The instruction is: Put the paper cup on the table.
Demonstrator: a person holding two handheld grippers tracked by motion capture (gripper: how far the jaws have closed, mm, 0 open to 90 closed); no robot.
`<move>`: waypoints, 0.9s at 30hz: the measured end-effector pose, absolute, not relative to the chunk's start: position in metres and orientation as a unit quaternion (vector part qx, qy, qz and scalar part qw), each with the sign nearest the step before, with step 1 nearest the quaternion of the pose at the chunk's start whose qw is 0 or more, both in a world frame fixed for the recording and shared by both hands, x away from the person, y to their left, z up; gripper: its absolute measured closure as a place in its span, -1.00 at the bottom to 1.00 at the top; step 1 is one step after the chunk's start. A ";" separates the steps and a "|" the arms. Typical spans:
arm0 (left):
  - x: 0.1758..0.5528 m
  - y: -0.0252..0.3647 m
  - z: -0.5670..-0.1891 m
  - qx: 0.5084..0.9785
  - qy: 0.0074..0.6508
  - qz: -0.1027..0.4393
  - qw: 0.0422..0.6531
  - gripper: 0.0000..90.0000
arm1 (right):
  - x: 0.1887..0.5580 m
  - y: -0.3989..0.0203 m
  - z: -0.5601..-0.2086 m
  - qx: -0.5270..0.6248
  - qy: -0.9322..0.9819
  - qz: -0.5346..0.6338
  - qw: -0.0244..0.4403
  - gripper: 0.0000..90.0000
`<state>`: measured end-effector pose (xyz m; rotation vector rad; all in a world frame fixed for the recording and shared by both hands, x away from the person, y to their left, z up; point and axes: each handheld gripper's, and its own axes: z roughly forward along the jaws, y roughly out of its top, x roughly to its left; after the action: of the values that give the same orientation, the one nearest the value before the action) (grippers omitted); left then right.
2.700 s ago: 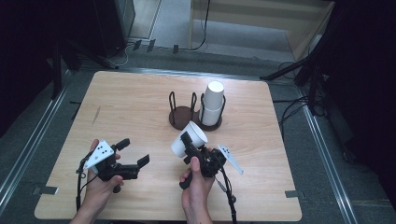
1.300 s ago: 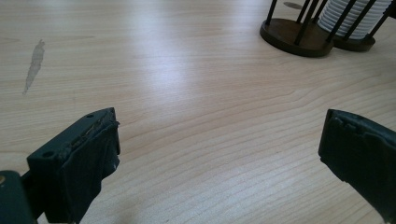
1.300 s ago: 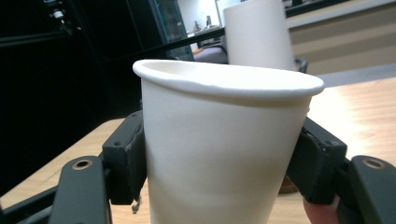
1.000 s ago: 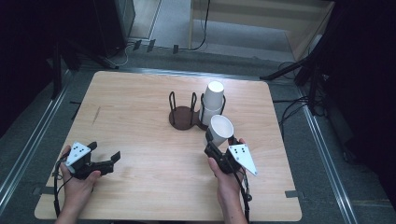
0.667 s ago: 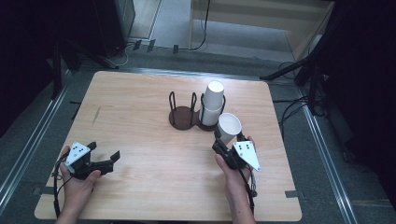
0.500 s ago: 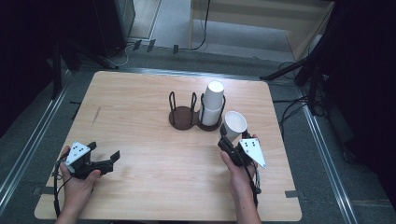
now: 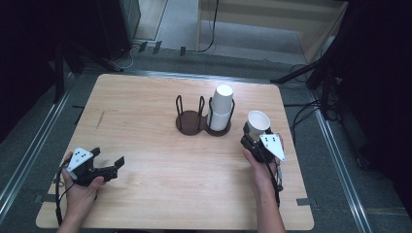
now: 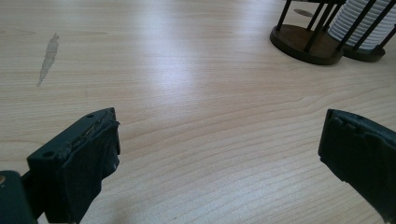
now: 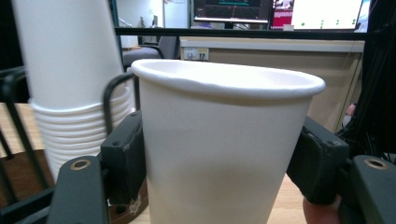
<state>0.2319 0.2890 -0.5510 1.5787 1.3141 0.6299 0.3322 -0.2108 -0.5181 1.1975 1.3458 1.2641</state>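
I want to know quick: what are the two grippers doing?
Left gripper: open, holding nothing.
Right gripper: closed on the white paper cup.

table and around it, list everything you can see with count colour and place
paper cup: one, white, upright, mouth up, gripped by the right gripper, right of the holder
stack of paper cups: one stack, white, upside down in the holder's right ring
cup holder: one, dark brown base with black wire loops, two rings, table centre; left ring empty
table: one, light wood, with a pale smear near its left edge
cables: several, black, on the grey floor behind the table
monitors: lit, far background of the right gripper view; count unclear
left gripper: black, jaws open, low over the table's near left corner, in the left hand
right gripper: black, shut on the paper cup, in the right hand
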 end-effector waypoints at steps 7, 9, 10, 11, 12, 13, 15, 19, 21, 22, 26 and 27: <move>0.233 0.289 -0.551 0.644 0.540 0.257 0.478 -1.00 | 0.354 -0.221 -0.523 0.506 0.556 0.472 0.461 -0.35; 0.233 0.289 -0.551 0.643 0.540 0.257 0.478 -1.00 | 0.359 -0.223 -0.524 0.515 0.551 0.478 0.450 -0.35; 0.233 0.289 -0.551 0.643 0.541 0.256 0.478 -1.00 | 0.359 -0.223 -0.524 0.515 0.551 0.478 0.450 -0.35; 0.233 0.289 -0.551 0.644 0.541 0.256 0.477 -1.00 | 0.360 -0.223 -0.524 0.515 0.552 0.477 0.451 -0.35; 0.233 0.289 -0.551 0.643 0.542 0.256 0.477 -1.00 | 0.363 -0.223 -0.525 0.518 0.553 0.472 0.450 -0.35; 0.233 0.290 -0.551 0.642 0.543 0.255 0.477 -1.00 | 0.364 -0.224 -0.527 0.518 0.558 0.465 0.451 -0.36; 0.233 0.290 -0.551 0.641 0.544 0.255 0.477 -1.00 | 0.368 -0.224 -0.530 0.521 0.566 0.453 0.451 -0.36; 0.233 0.290 -0.551 0.641 0.545 0.255 0.478 -1.00 | 0.372 -0.226 -0.535 0.531 0.567 0.436 0.453 -0.38; 0.233 0.291 -0.551 0.641 0.545 0.254 0.477 -1.00 | 0.375 -0.228 -0.539 0.541 0.571 0.430 0.444 -0.39; 0.233 0.291 -0.551 0.641 0.545 0.254 0.477 -1.00 | 0.375 -0.228 -0.539 0.541 0.571 0.430 0.444 -0.39; 0.233 0.290 -0.551 0.641 0.544 0.254 0.477 -1.00 | 0.376 -0.230 -0.544 0.545 0.575 0.424 0.439 -0.40; 0.233 0.290 -0.551 0.641 0.545 0.254 0.477 -1.00 | 0.376 -0.231 -0.543 0.546 0.574 0.426 0.438 -0.40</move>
<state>0.2327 0.2905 -0.5511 1.5657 1.3301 0.6215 0.3759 -0.2305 -0.5435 1.3567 1.4261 1.0584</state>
